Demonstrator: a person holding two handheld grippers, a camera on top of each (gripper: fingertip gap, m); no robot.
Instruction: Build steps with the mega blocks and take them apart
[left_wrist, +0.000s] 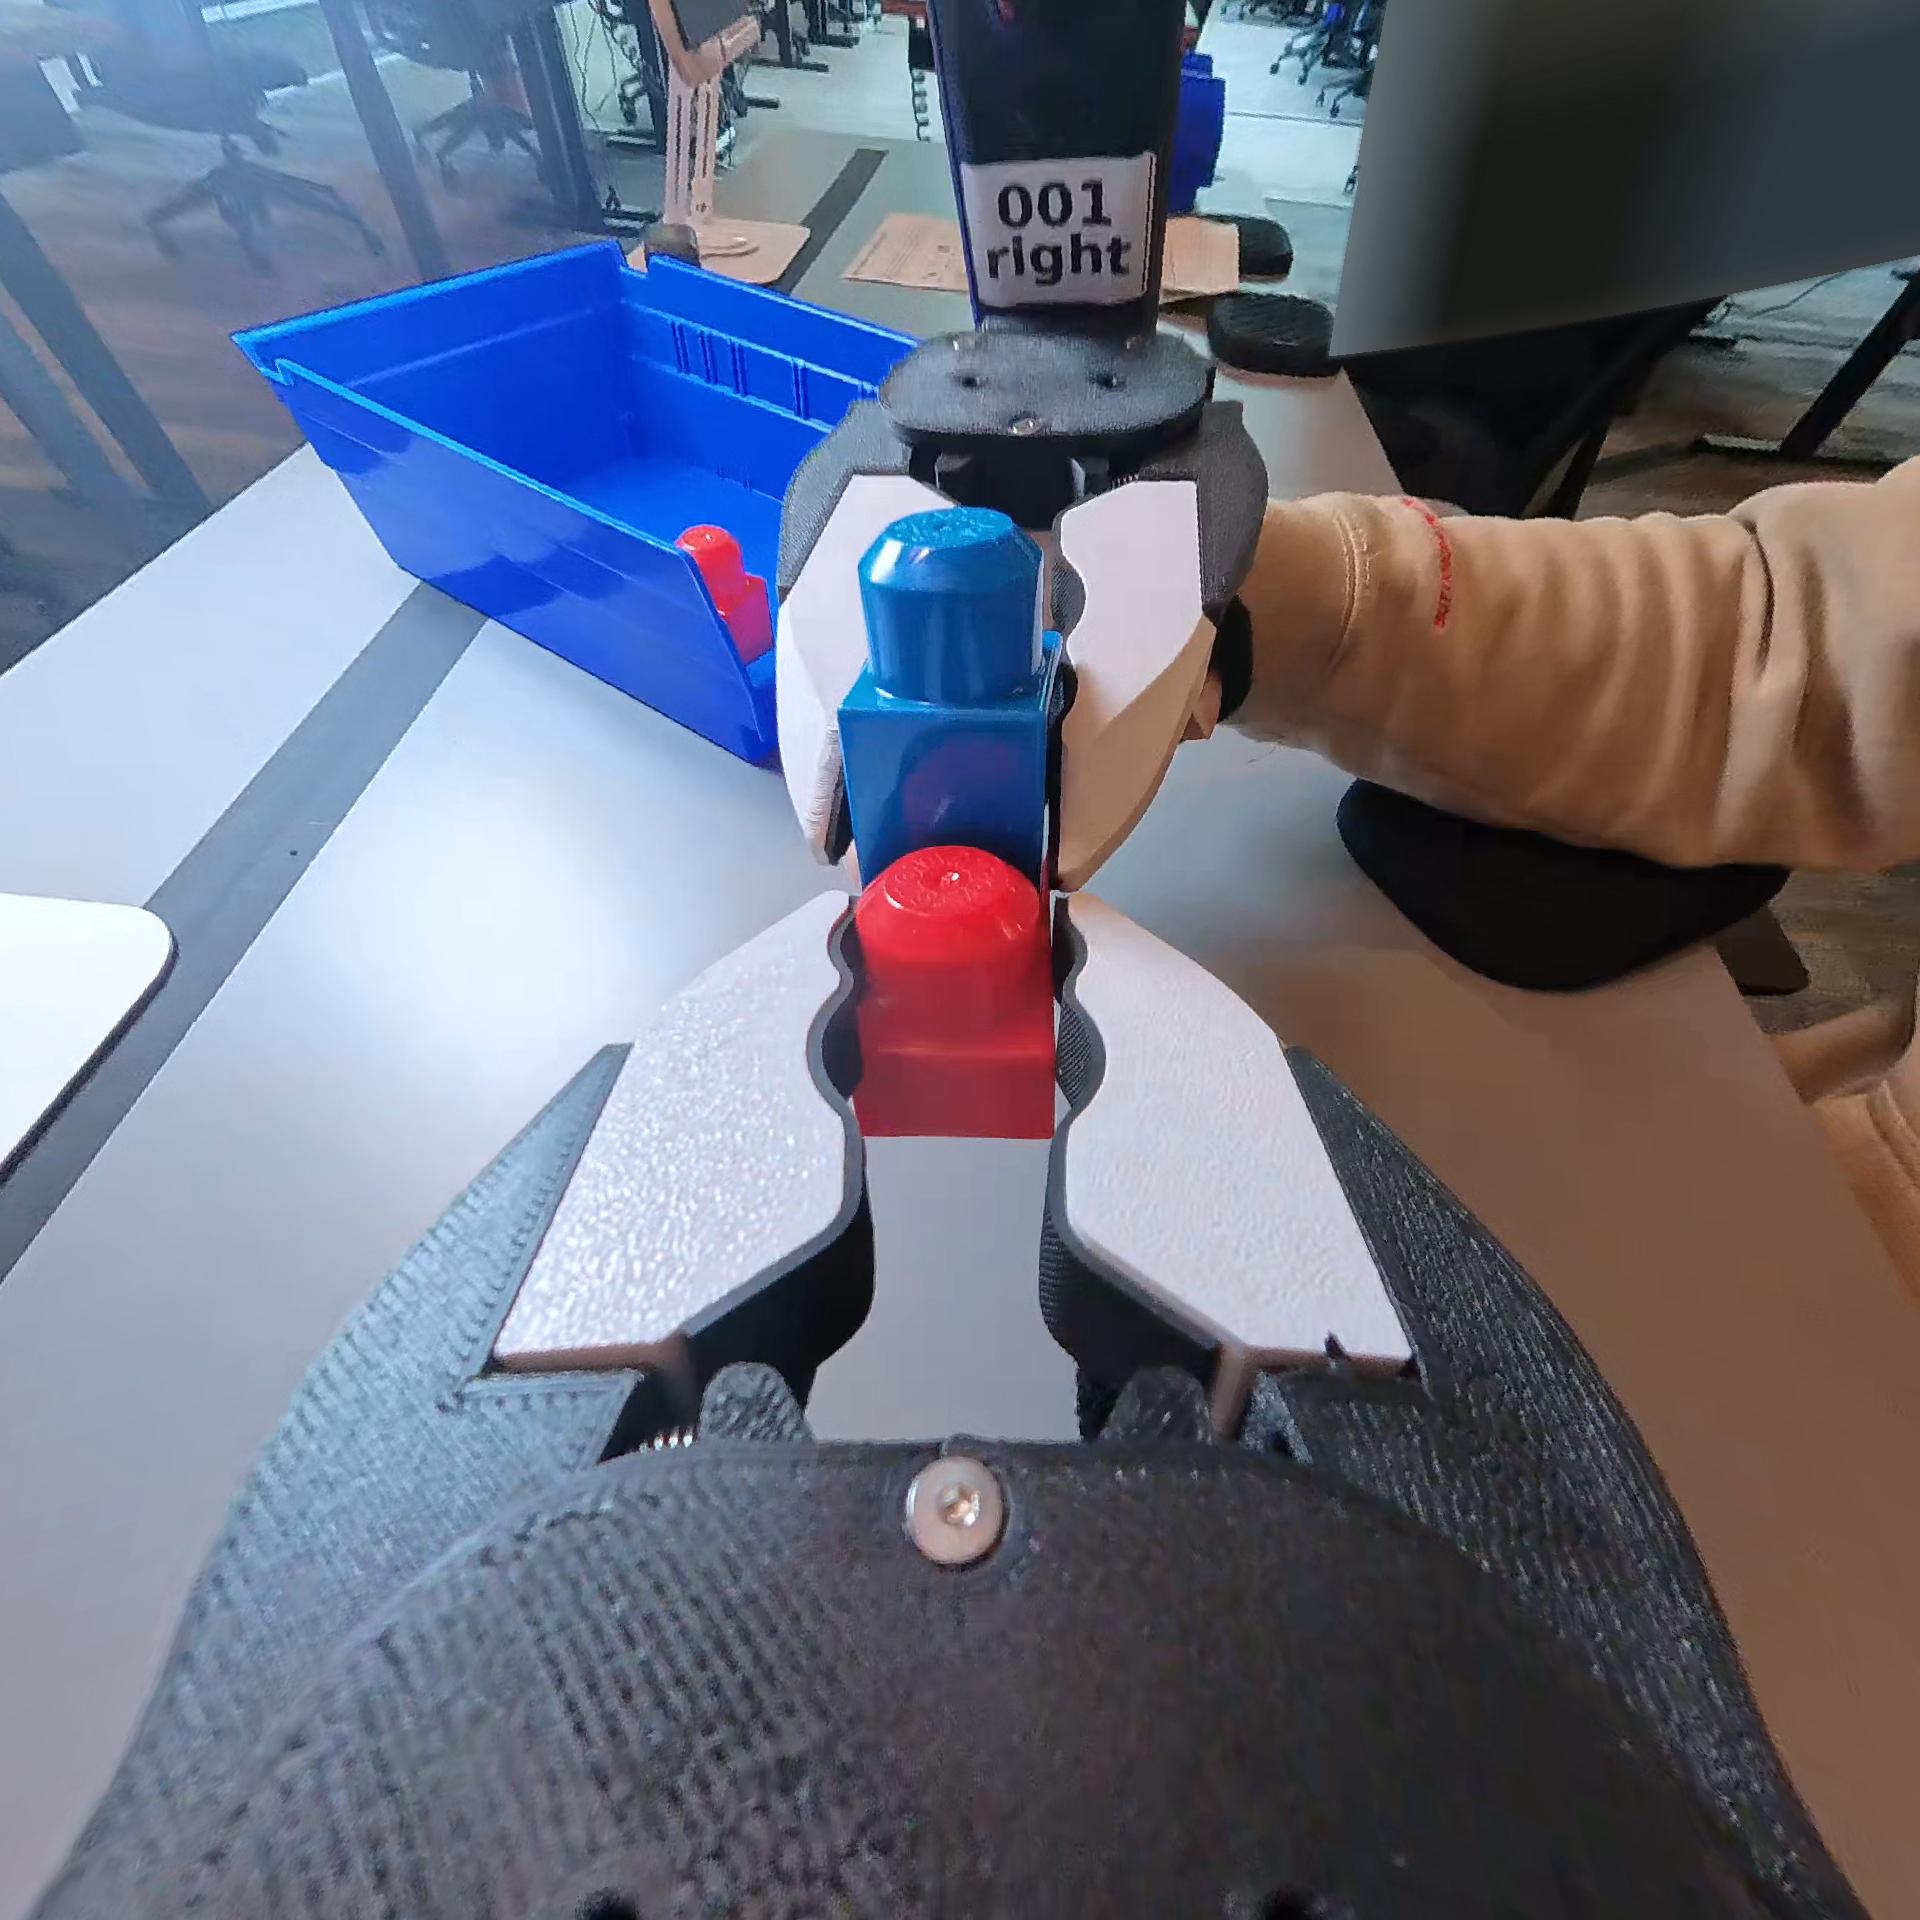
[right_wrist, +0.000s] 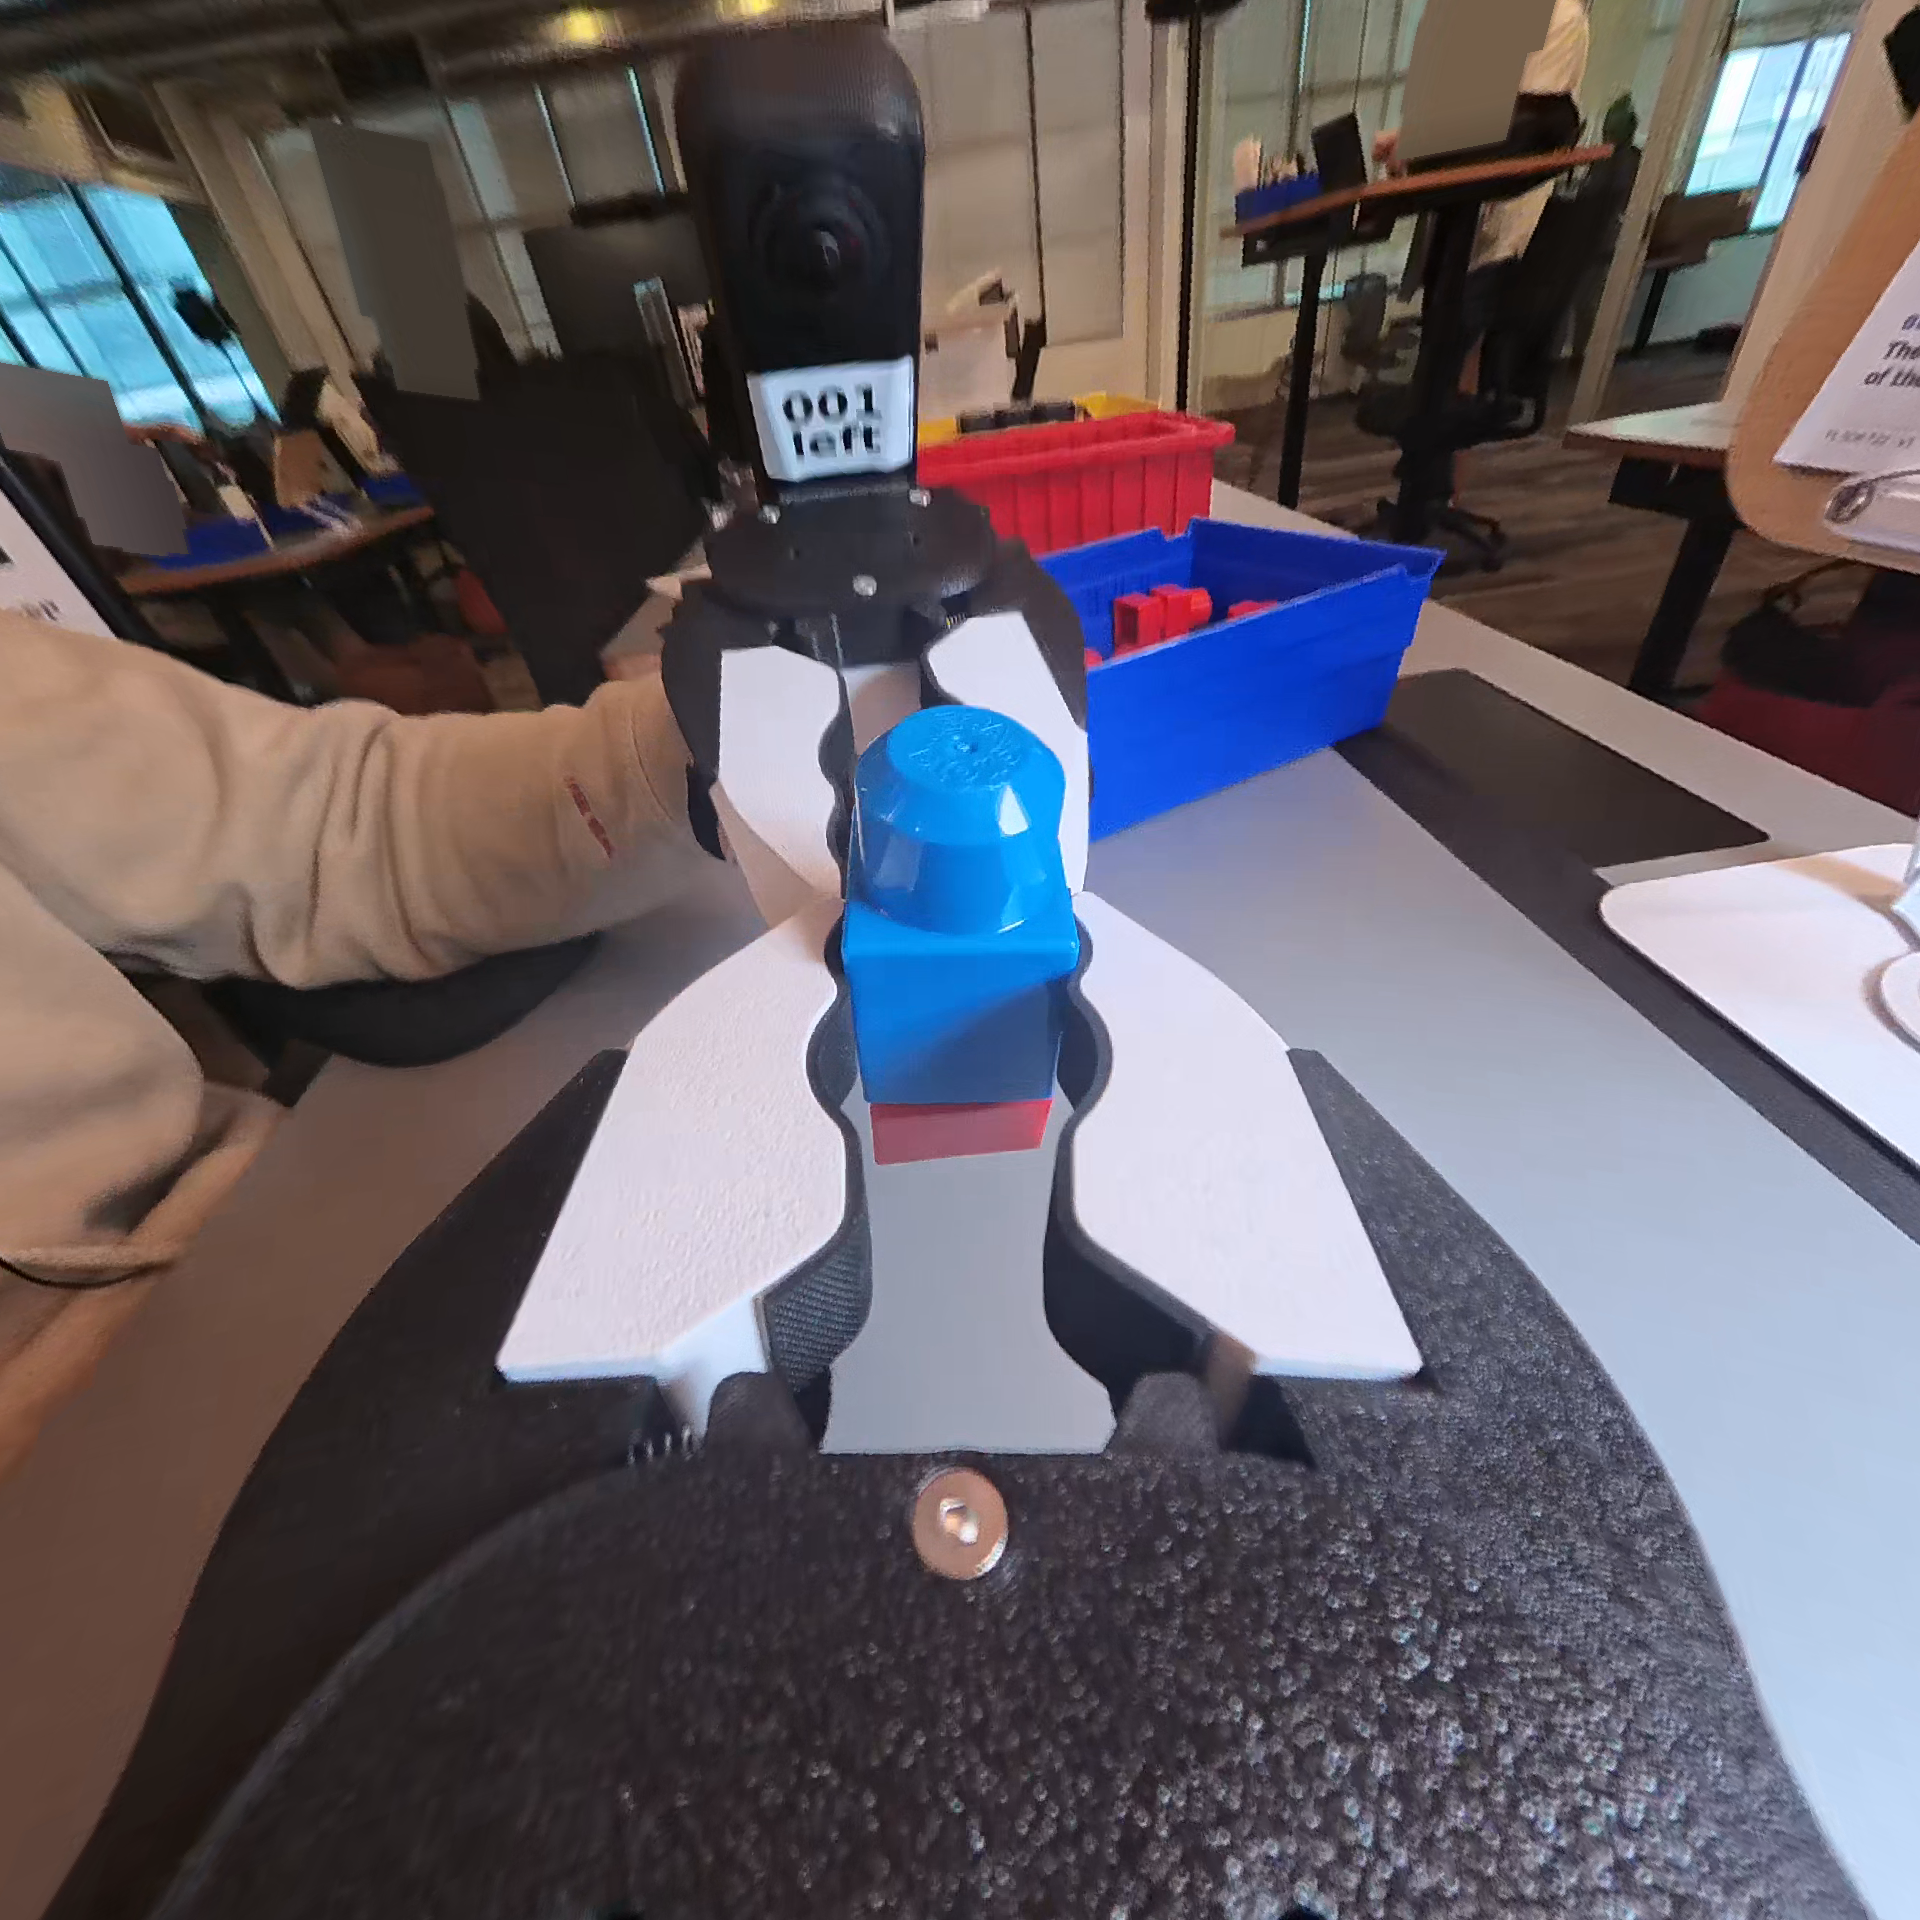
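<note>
Each camera sits just behind its own hand-held gripper, looking forward and a little down at the worktop (left_wrist: 312, 935). They face each other, very close. Both see the blue block (left_wrist: 940, 769) and red block (left_wrist: 951, 1023).

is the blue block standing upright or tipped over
Upright: the blue block has its stud pointing up, sits on a red block, and is clamped in the right gripper.

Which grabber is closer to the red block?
Left. The left gripper is shut on the red block. The right gripper grips the blue block, just past it.
</note>
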